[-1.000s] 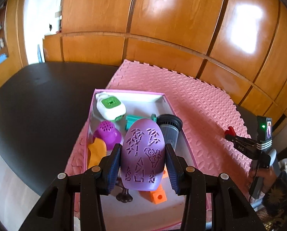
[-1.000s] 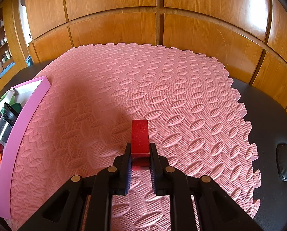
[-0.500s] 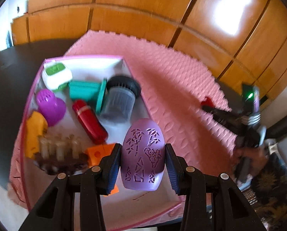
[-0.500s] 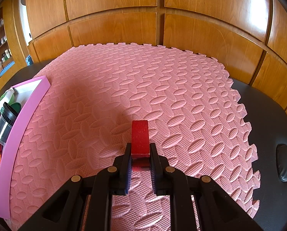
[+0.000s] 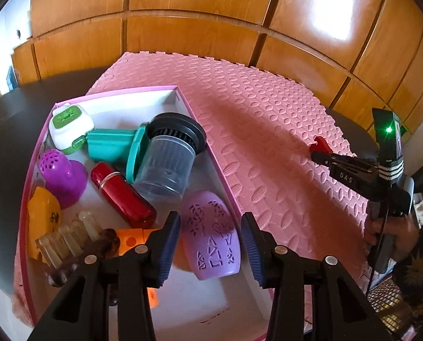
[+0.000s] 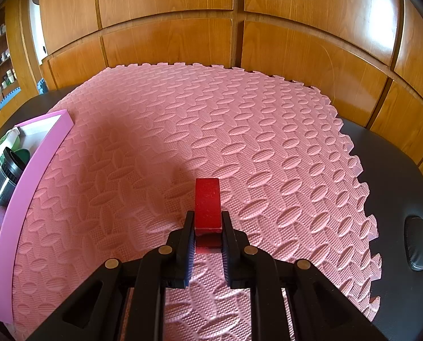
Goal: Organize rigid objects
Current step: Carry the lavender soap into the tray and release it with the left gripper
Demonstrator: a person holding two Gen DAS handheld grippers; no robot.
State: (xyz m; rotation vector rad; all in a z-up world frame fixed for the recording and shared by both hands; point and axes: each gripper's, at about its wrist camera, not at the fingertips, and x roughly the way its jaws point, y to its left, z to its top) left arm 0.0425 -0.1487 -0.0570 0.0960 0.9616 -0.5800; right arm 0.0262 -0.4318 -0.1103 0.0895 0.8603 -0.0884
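In the pink-rimmed box (image 5: 208, 130), near corner: lilac perforated egg-shaped shell (image 5: 211, 241), lying on the box floor between the fingers of the left gripper (image 5: 211, 244), which stand spread and clear of it. Alongside: grey ribbed canister (image 5: 166, 162), red tube (image 5: 123, 196), teal piece (image 5: 112, 145). On the pink foam mat (image 6: 239, 130), right gripper (image 6: 208, 241): fingers pinching a red block (image 6: 207, 203).

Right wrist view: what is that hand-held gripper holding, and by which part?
The right hand-held gripper pinches a red block by its near end; the far end sticks out forward.
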